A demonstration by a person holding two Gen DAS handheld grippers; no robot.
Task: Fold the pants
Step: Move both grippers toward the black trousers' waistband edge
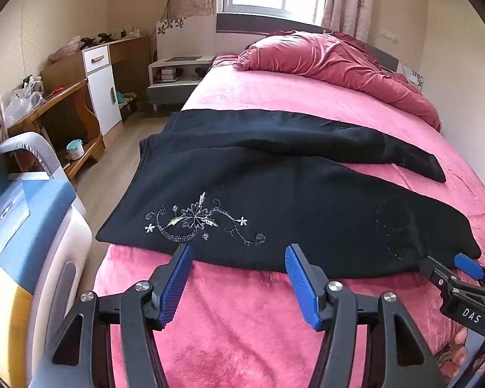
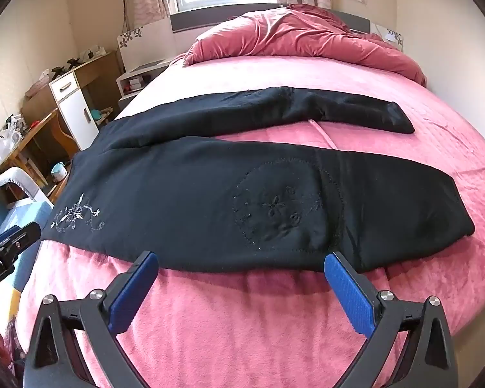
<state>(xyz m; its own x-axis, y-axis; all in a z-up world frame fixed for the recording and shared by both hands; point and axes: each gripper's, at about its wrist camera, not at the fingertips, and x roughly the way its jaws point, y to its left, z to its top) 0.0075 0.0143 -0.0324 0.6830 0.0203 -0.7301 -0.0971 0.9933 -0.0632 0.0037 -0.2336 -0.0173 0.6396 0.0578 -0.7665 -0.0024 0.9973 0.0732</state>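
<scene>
Both tongs, left point(image 1: 237, 252) & right point(image 2: 241, 260), gape wide, empty; pinch pants point(image 2: 210, 194) near edge w/ both layers, lift evenly.

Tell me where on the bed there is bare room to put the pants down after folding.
Bare blanket lies between the pants and the near bed edge, where both open grippers, left and right, hover. Another free band runs between the far leg and the rumpled quilt. The wedge between the two legs is narrow. The middle is covered.
</scene>
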